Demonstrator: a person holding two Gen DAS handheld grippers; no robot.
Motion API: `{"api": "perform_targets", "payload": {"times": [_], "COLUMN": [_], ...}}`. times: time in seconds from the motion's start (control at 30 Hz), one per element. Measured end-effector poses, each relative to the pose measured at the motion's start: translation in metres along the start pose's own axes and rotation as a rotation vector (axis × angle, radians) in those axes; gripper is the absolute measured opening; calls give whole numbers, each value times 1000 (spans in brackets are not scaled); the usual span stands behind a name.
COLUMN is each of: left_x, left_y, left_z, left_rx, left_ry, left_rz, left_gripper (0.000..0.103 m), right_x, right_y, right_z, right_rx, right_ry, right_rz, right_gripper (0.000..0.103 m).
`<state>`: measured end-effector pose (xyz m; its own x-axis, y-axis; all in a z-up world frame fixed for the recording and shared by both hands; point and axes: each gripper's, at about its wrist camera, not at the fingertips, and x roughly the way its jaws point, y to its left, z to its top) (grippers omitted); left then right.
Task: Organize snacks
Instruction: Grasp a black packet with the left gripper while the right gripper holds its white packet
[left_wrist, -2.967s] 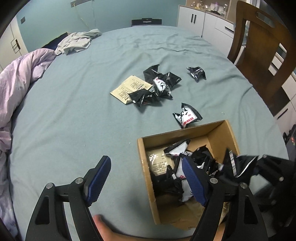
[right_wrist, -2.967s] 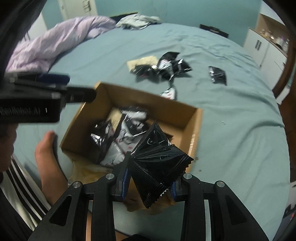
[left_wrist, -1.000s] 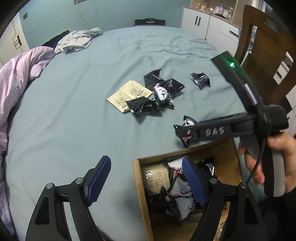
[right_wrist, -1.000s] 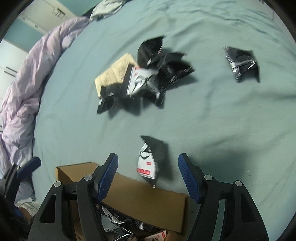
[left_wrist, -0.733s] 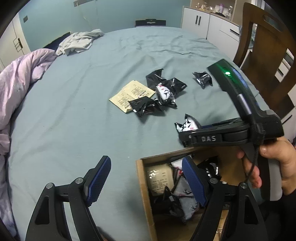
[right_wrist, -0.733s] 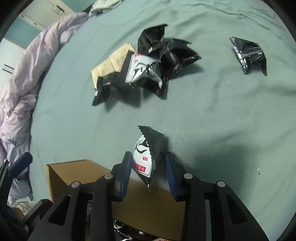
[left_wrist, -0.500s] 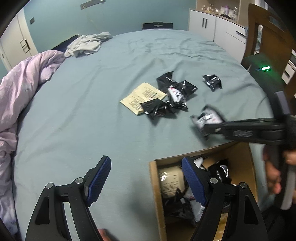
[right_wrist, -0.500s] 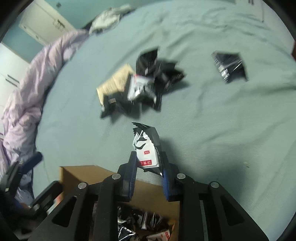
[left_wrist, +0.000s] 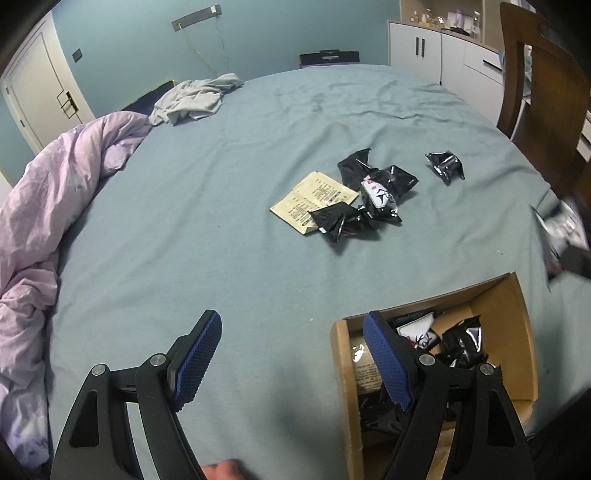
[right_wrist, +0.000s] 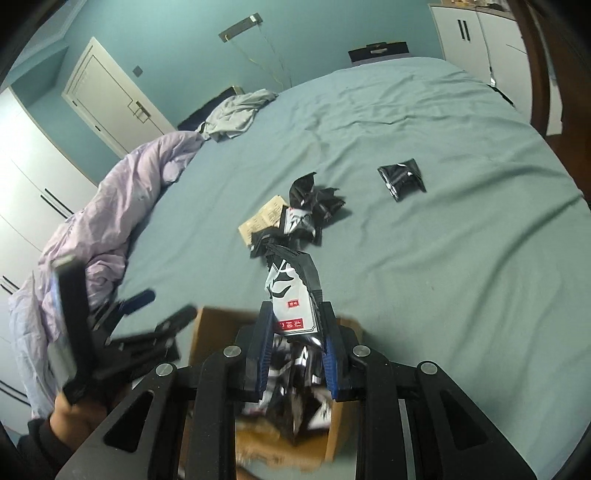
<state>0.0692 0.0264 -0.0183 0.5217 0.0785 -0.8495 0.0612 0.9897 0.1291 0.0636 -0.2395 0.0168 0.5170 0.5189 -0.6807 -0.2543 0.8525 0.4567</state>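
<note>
The right tongs (right_wrist: 293, 349) are shut tight on a snack packet (right_wrist: 291, 295). The packet is white and black with a red label, and it sticks up between the two blue pads. It hangs in the air just over the cardboard box (right_wrist: 343, 421). In the left wrist view the same packet shows only as a blur at the right edge.

The left tongs (left_wrist: 291, 354) are wide, with nothing between them. One blue pad is over the bed (left_wrist: 221, 229) and the other is over the left side of the box. A hand (right_wrist: 79, 413) holds these tongs.

The box sits on the blue-green bed sheet, near its front edge. It already has many black and white snack packets inside.

More snacks lie farther back on the bed. A small pile of black packets (left_wrist: 373, 195) rests partly on a tan packet (left_wrist: 314, 199). One lone black packet (left_wrist: 445, 168) lies apart to the right of the pile.

A purple blanket (left_wrist: 44, 206) is bunched up on the left side of the bed.
</note>
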Motion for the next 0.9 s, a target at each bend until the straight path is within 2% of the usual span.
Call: {"api": "perform_targets", "payload": {"times": [0.17,0.33,0.47,0.6,0.73,0.8,0.83,0.87,0.9], "left_x": [10,42,81,115,141,146,150,154,156], "left_y": [-3,-19,-31,-44,-59,-65,-69,-73,-77], "left_z": [22,56,83,100,104,105,104,102,99], "left_rx": [-42,-14,21,101,188,215,233,255,276], "left_ry": [9,40,84,121,192,219,240,266,282], "left_rz": [-35,-50,-23,25,49,38,28,25,10], "left_gripper": [83,85,85,85,84,81,74,59,53], "right_x": [-46,-75,-62,-40,-26,-18,-16,-13,-13], "right_y": [-14,-36,-47,-41,-37,-37,-37,-37,-37], "right_z": [-19,-37,-52,-41,-36,-29,-27,-25,-25], "right_rx": [22,85,137,114,78,75,75,75,73], "right_ry": [-77,-122,-73,-26,0,11,13,14,13], "right_rz": [20,13,-22,-44,-64,-67,-68,-71,-75], "right_gripper": [22,22,22,22,22,22,22,22,22]}}
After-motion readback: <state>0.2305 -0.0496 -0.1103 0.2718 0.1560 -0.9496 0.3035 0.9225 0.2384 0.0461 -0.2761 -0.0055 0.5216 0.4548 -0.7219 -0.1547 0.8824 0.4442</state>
